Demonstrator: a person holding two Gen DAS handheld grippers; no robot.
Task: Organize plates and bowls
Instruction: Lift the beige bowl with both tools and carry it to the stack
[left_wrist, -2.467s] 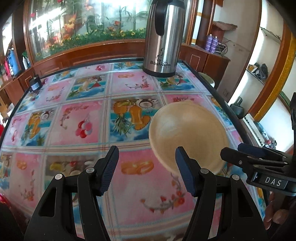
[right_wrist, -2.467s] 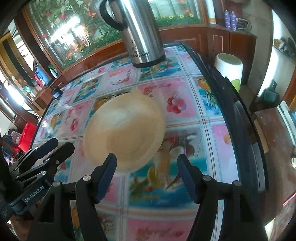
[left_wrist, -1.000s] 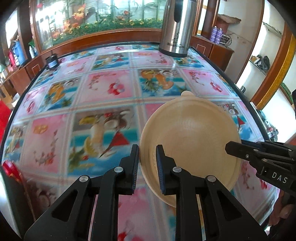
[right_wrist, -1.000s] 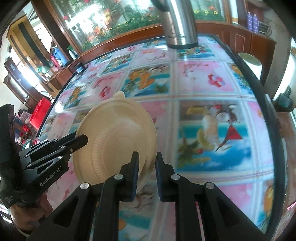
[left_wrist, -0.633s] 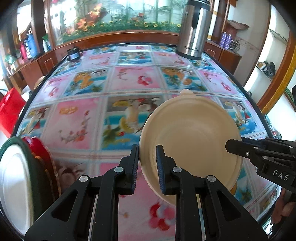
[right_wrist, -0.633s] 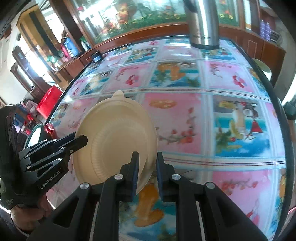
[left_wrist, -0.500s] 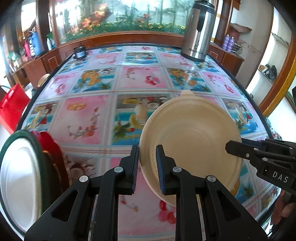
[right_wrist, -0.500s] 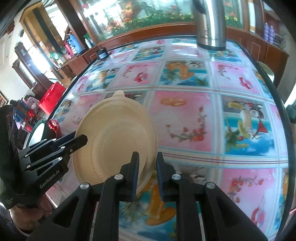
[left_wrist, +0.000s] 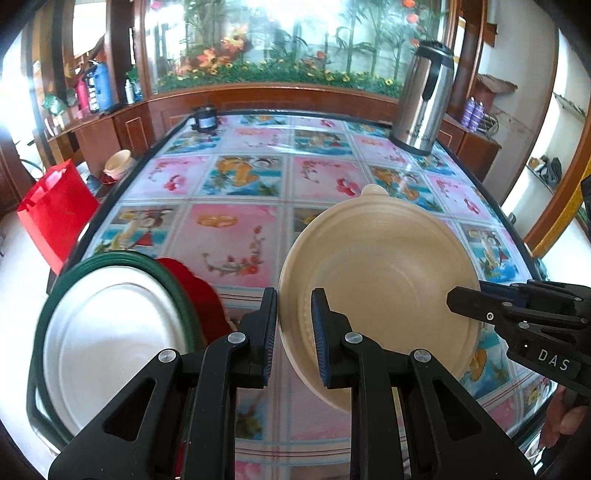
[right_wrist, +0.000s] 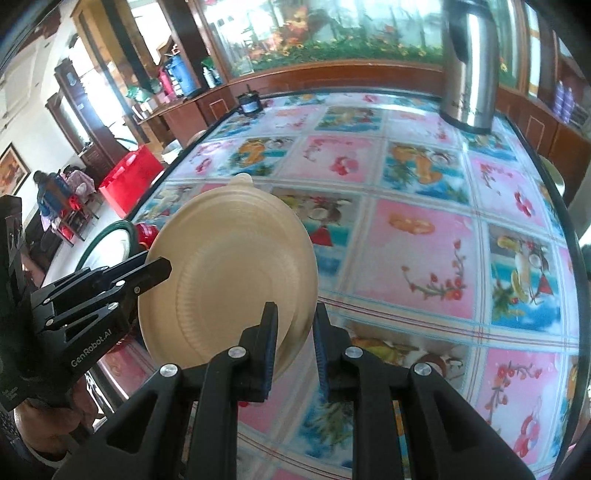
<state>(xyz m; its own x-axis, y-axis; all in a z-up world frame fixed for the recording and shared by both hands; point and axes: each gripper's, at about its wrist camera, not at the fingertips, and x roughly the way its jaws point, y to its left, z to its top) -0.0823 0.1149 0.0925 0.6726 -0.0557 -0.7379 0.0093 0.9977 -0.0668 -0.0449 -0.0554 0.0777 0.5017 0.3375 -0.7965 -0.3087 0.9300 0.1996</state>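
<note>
A: Where is the beige bowl (left_wrist: 380, 284) right now?

B: Off the tabletop (left_wrist: 236, 206), tilted on edge, held between both grippers. The left gripper (left_wrist: 293, 332) has its fingers (left_wrist: 267, 328) pinched almost together on the bowl's near-left rim. The right gripper (right_wrist: 293, 341) pinches the opposite rim, with its fingers (right_wrist: 269, 343) just as narrow.

A: And around the bowl?

B: To the bowl's left, at the tabletop's near edge, stands a white plate with a green rim (left_wrist: 110, 339), and a red dish (left_wrist: 199, 295) lies between that plate and the bowl. Well beyond the bowl, at the far right corner, stands a steel thermos (left_wrist: 424, 96). Far off to the bowl's left, past the tabletop's edge, is a red bag (left_wrist: 55, 210).

A: Does the bowl touch the plate?

B: No, they're apart.
</note>
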